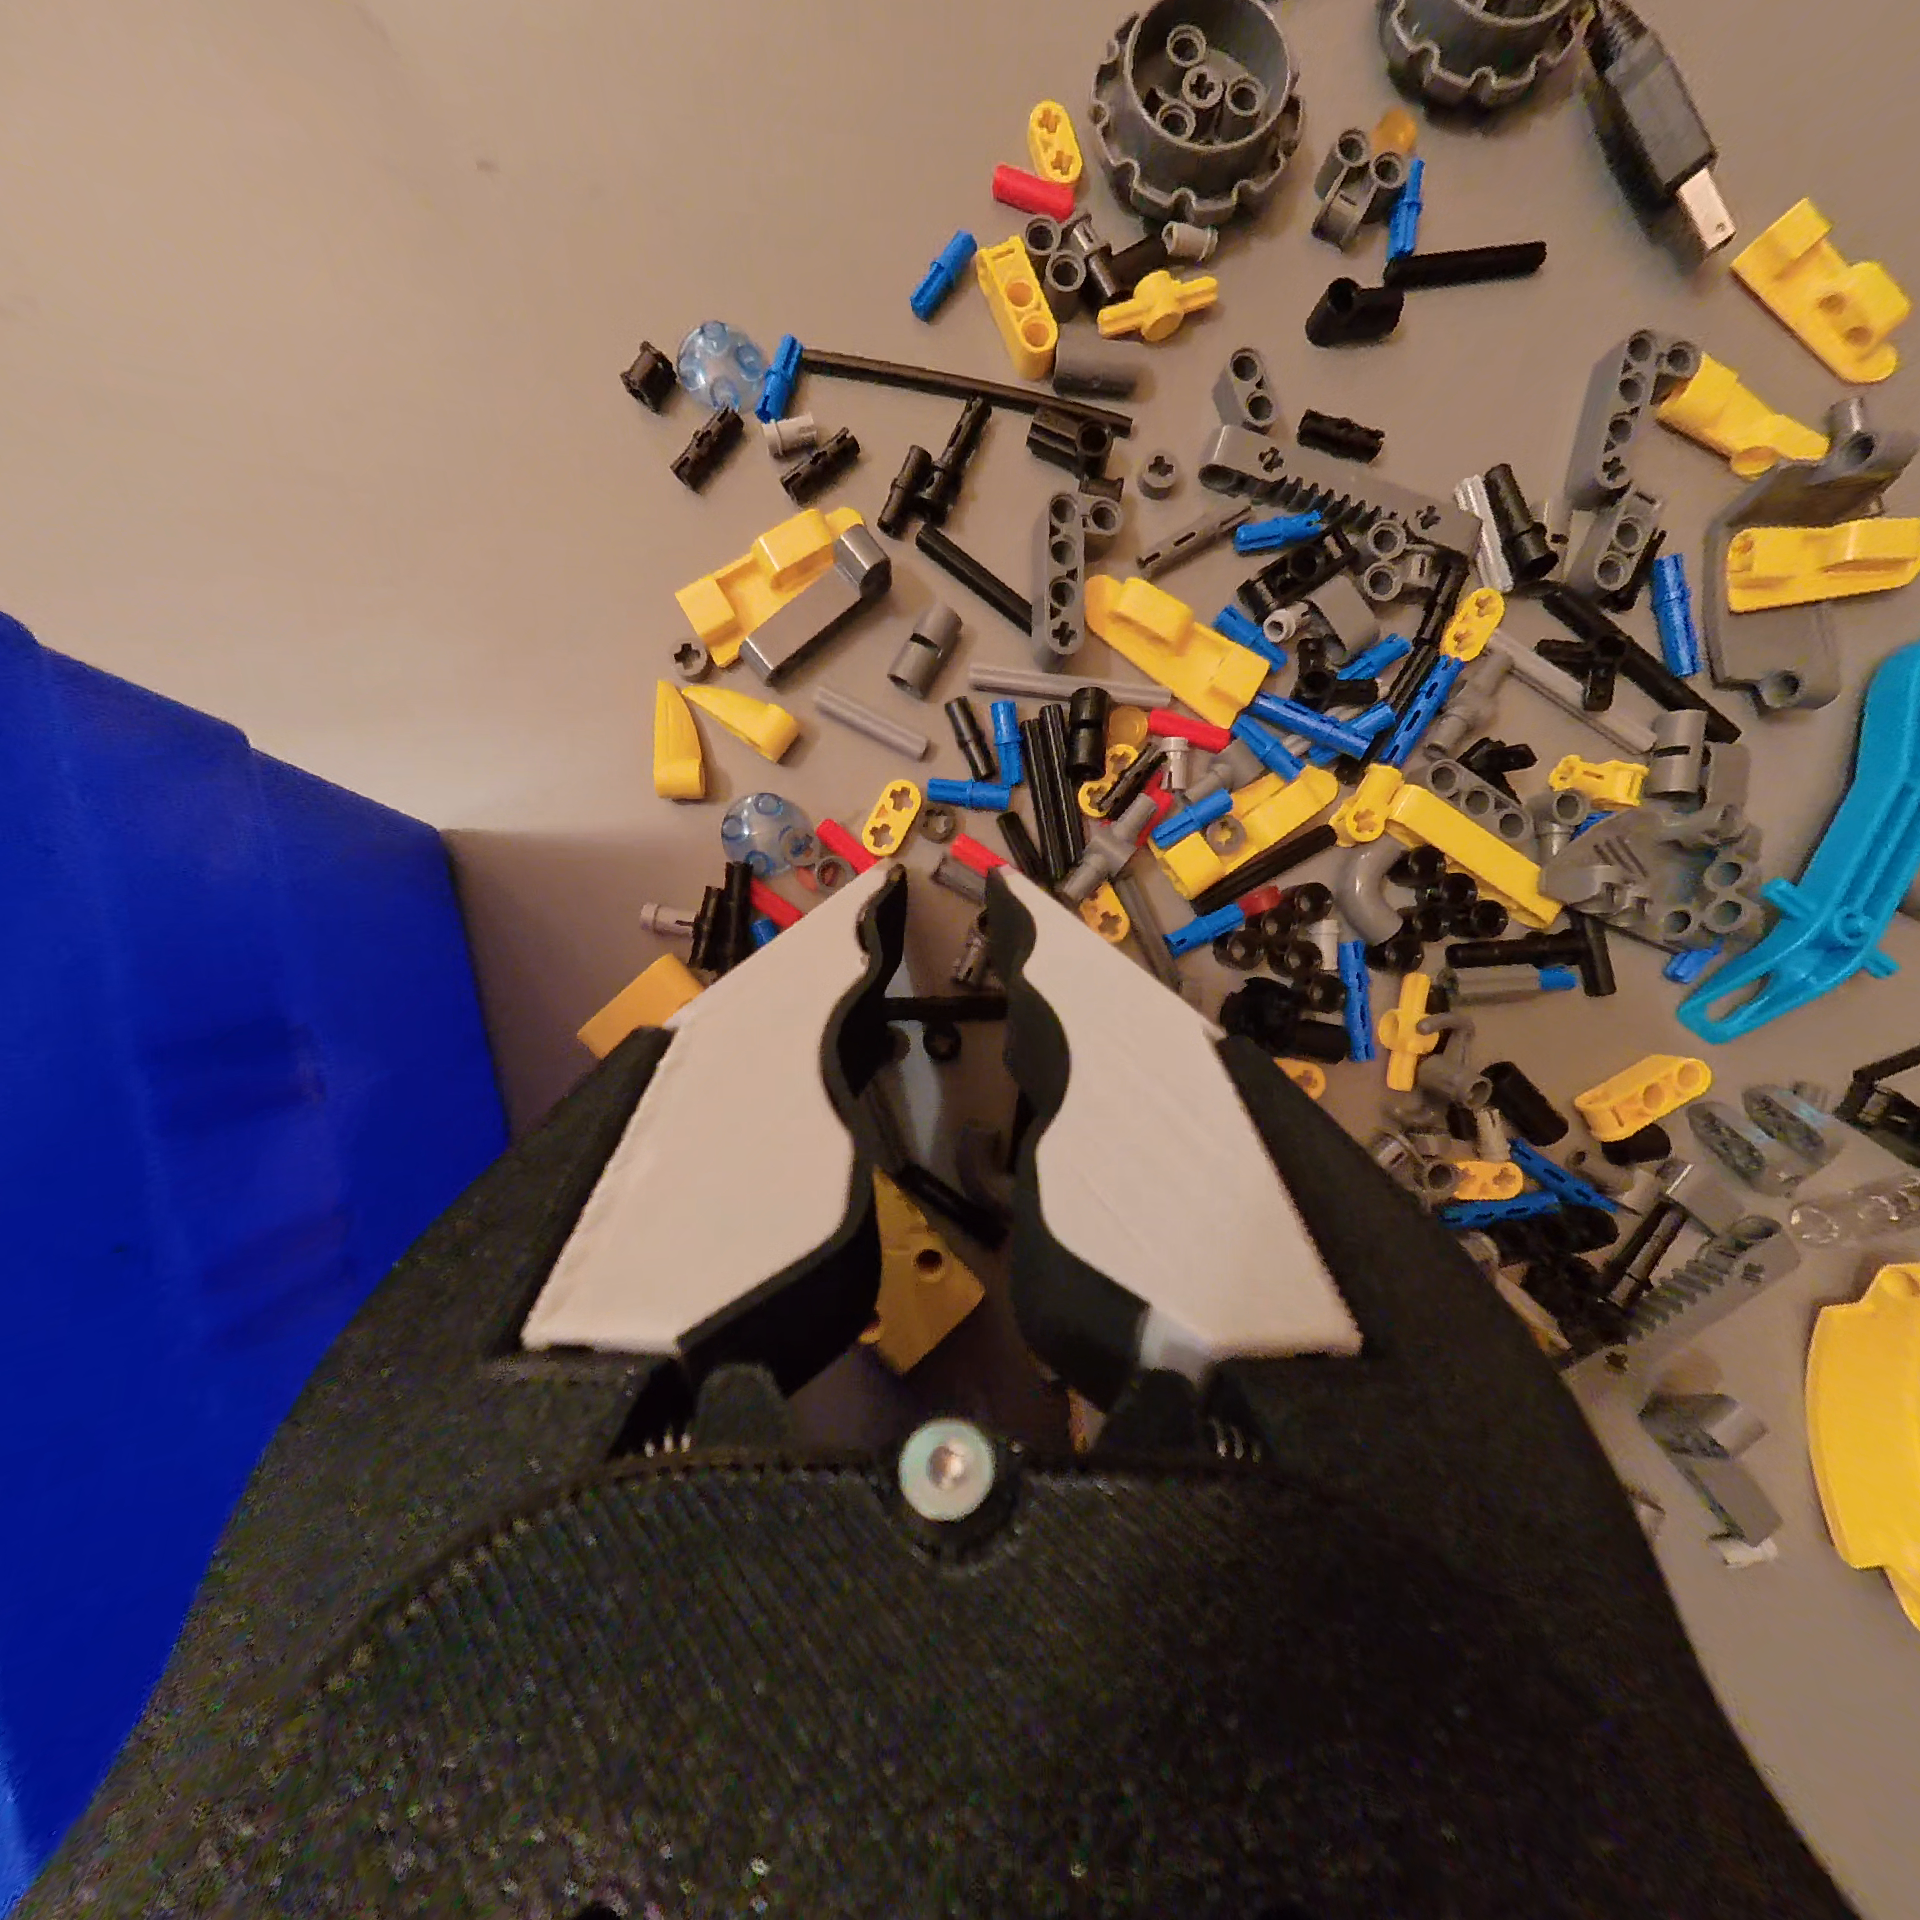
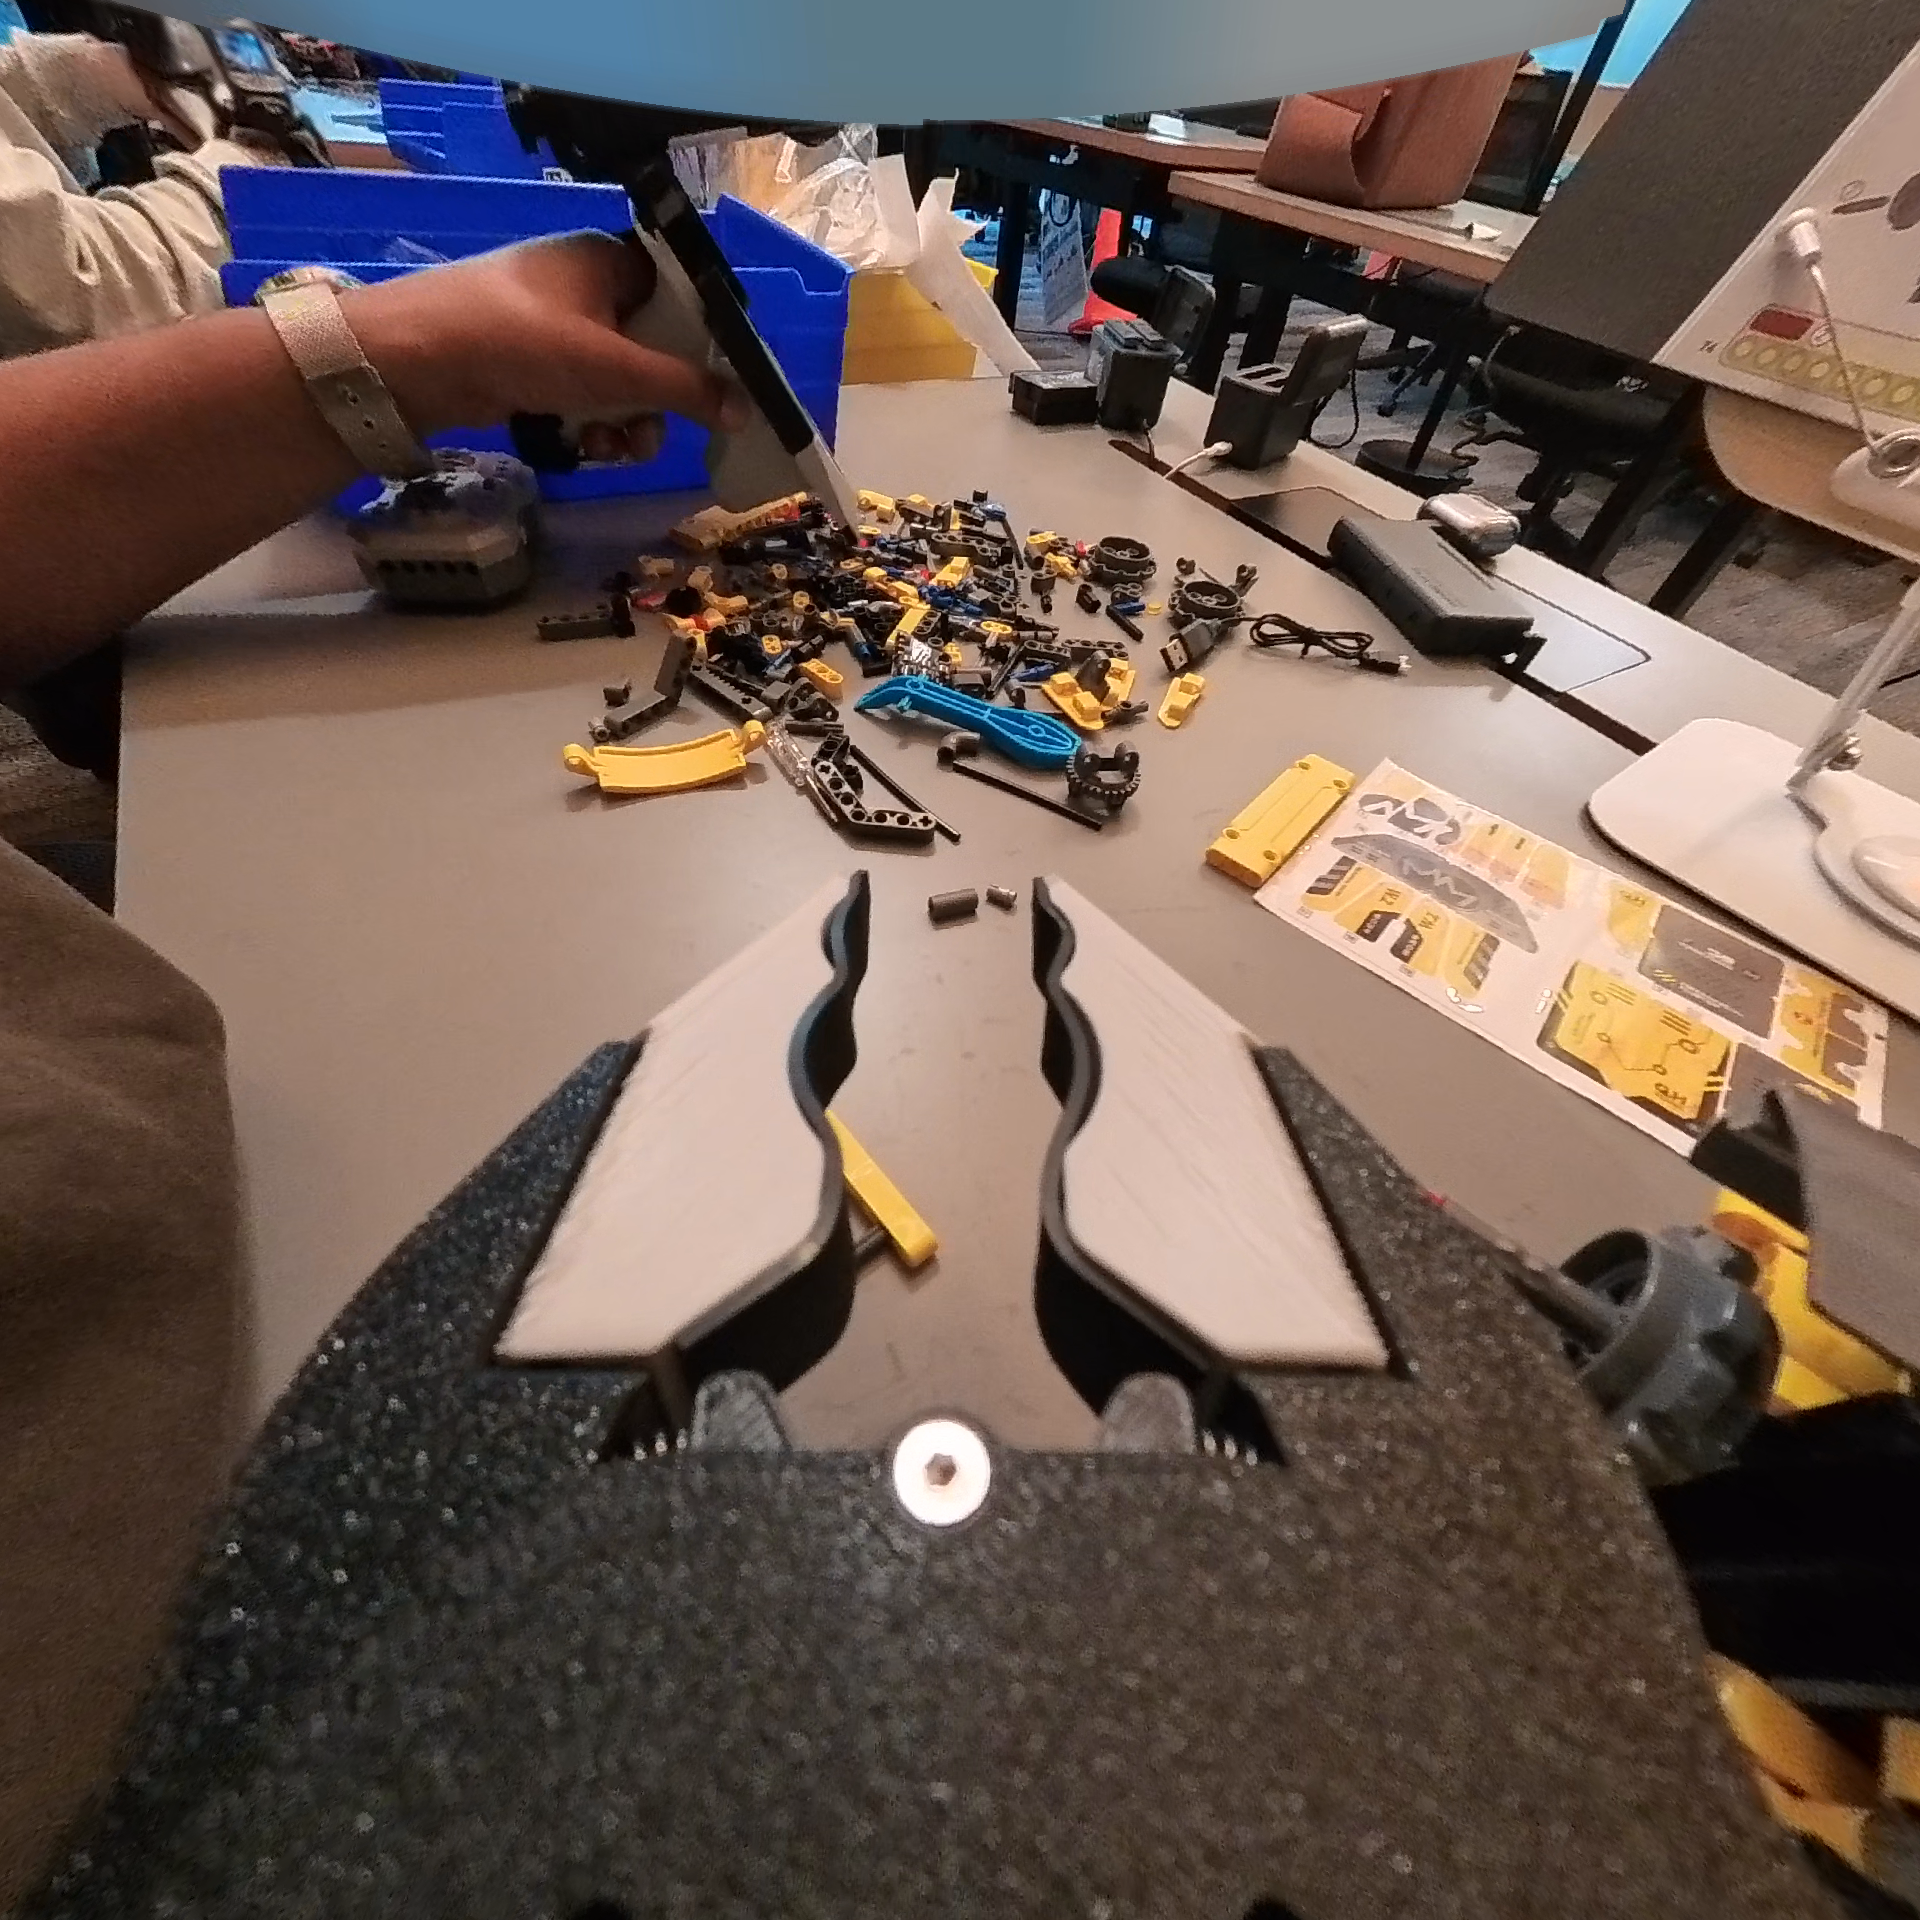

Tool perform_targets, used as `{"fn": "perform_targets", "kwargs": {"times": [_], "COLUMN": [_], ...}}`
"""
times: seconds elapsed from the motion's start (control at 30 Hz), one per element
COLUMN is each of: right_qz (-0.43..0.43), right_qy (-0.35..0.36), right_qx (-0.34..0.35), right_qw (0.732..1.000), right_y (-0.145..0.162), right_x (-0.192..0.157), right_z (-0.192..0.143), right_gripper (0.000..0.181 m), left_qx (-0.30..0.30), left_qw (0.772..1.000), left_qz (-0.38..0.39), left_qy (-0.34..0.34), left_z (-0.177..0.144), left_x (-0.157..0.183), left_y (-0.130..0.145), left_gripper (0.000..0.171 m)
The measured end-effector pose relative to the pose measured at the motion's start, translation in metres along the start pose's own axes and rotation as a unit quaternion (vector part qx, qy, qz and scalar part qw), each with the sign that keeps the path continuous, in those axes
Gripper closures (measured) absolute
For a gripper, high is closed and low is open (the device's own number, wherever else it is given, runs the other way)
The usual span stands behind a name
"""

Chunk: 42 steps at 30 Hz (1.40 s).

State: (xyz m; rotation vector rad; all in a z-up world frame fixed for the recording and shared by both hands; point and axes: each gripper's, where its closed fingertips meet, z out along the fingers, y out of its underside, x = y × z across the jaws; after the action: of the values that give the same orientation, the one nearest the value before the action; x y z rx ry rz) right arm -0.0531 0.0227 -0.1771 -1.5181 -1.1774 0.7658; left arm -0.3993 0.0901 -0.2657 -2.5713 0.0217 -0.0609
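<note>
The fingers of the left gripper [image 1: 943, 883] are held slightly apart, empty, tips lowered over the near edge of the pile of small building parts [image 1: 1247, 748], which spreads ahead and rightward on the bench [image 1: 312, 312]. The right gripper [image 2: 945, 883] is spread wide, empty, with two small dark pins [image 2: 966, 902] lying just beyond its tips.

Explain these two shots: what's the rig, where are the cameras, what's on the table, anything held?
No robot arm here: a person holds hand-held tongs in each hand, and each carries a camera looking along its fingers. The left view looks down on the left tongs, slightly parted over a pile of toy building parts beside a blue bin. The right view shows the right tongs open above the table, just short of two small dark pins. A sticker sheet lies to the right. Neither holds anything.
</note>
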Motion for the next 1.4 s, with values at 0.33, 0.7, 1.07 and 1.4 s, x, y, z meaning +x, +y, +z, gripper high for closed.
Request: {"fn": "perform_targets", "kwargs": {"times": [0.33, 0.7, 1.07, 1.4], "right_qz": [-0.009, -0.012, -0.022, -0.014], "right_qy": [0.005, 0.007, 0.010, 0.024], "right_qx": [-0.004, -0.005, 0.002, 0.012], "right_qw": [1.000, 1.000, 1.000, 1.000], "right_y": [0.001, 0.001, -0.003, -0.005], "right_x": [0.000, 0.000, -0.002, 0.002], "right_z": [0.000, 0.000, -0.002, -0.012], "right_gripper": [0.150, 0.150, 0.150, 0.150], "left_qx": [0.008, 0.062, 0.114, 0.078], "left_qw": [1.000, 0.997, 0.961, 0.912], "left_qz": [-0.004, -0.009, 0.034, 0.079], "left_qy": [0.026, 0.043, 0.249, 0.395], "left_z": [0.003, -0.013, -0.059, -0.066], "left_x": [0.007, 0.013, 0.161, 0.307], "left_y": [-0.002, -0.016, -0.022, 0.012], "left_gripper": [0.169, 0.171, 0.171, 0.171]}}
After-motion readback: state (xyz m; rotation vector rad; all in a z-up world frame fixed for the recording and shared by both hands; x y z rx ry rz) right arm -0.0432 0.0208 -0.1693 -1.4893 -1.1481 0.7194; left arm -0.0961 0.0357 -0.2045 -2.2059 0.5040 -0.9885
